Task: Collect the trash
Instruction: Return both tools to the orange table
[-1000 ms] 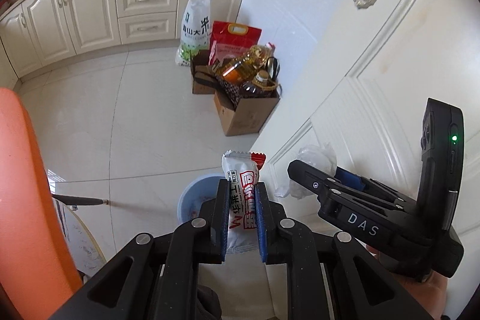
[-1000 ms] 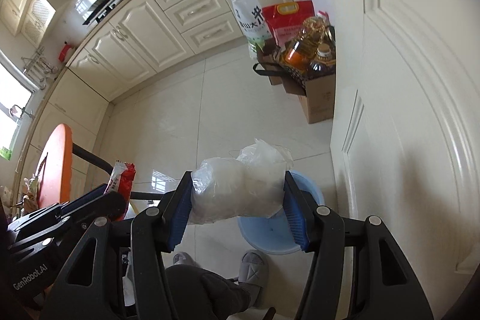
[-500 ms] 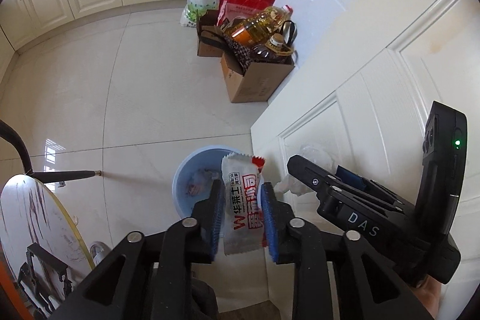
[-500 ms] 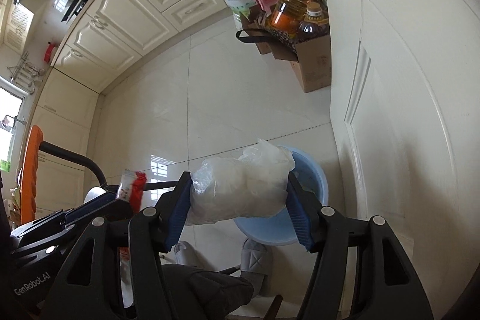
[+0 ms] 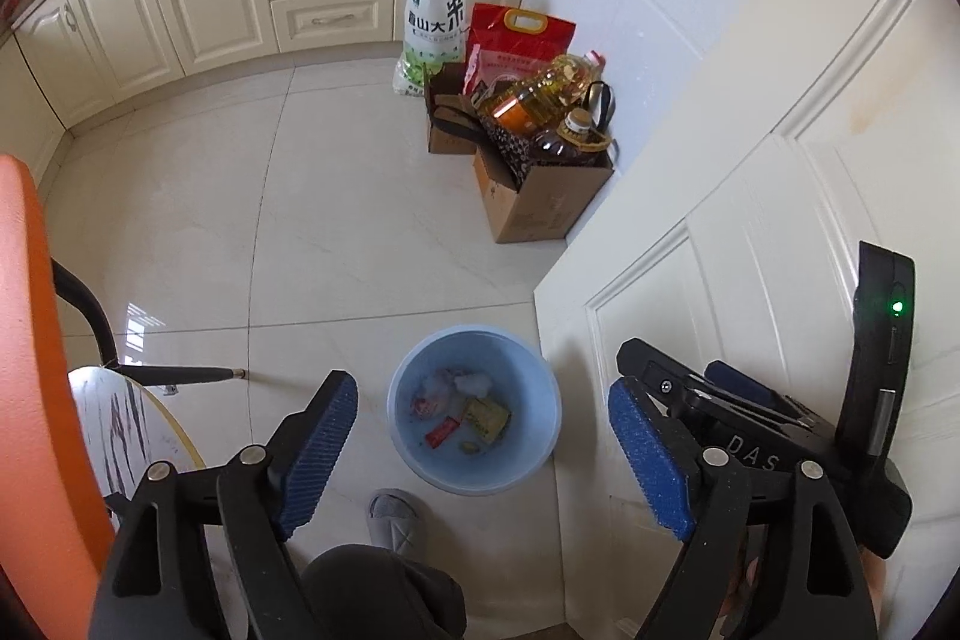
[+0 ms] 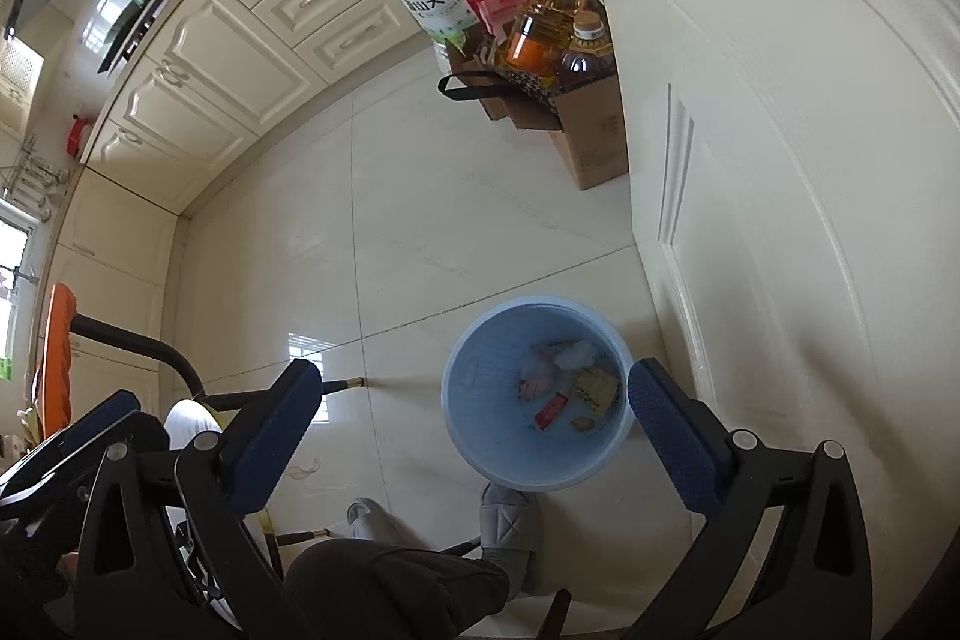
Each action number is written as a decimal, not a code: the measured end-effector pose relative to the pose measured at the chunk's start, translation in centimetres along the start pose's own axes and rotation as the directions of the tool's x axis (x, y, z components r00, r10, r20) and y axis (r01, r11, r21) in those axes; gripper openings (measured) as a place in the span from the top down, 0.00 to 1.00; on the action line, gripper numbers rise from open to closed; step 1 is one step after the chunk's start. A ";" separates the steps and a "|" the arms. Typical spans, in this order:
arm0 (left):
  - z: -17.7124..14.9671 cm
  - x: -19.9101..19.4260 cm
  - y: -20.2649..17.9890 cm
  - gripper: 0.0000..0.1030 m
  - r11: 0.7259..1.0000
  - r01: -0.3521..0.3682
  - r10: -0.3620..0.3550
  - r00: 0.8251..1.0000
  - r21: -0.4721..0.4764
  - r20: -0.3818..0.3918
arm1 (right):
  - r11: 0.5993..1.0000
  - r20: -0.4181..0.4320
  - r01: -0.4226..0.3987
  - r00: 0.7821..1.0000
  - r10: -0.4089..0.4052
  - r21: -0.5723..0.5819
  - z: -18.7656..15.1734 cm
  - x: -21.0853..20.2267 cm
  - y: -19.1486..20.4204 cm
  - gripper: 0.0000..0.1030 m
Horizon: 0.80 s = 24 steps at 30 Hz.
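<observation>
blue bin (image 5: pixel 474 472) below opening, empty tongs (image 5: pixel 483 451)

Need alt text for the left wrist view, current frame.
The left gripper, its jaws opening and nothing between them, hangs over a round light-blue plastic bin on cream floor tiles, with wrappers and crumpled plastic inside. The right gripper is at right against a white panelled door; a cardboard box of oil bottles stands beyond.
</observation>
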State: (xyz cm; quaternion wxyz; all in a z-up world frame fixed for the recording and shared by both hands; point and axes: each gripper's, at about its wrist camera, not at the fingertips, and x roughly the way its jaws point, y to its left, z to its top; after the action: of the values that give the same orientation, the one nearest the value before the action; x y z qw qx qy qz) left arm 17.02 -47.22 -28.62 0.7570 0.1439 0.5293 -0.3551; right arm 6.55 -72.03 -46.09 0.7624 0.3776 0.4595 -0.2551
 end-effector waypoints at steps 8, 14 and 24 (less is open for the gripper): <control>-3.8 -6.1 -0.6 0.09 0.999 -0.027 0.023 0.989 0.030 0.144 | 0.999 0.067 -0.012 0.998 0.014 -0.029 -0.9 -4.5 2.3 0.00; -7.9 -13.6 1.1 0.02 0.999 0.015 -0.022 0.968 0.032 0.251 | 0.994 0.158 -0.036 0.986 0.053 -0.106 -1.9 -10.4 6.8 0.00; -18.4 -26.3 6.7 0.01 0.996 -0.053 0.079 0.879 -0.069 0.470 | 0.953 0.278 -0.107 0.942 0.189 -0.284 -5.5 -19.9 16.6 0.00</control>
State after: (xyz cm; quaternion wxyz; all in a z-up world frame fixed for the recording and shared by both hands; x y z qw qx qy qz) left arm 3.87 -21.44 -13.21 0.8783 0.0507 0.3333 -0.3391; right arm 7.07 -56.97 -24.23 0.8843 0.2626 0.3375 -0.1876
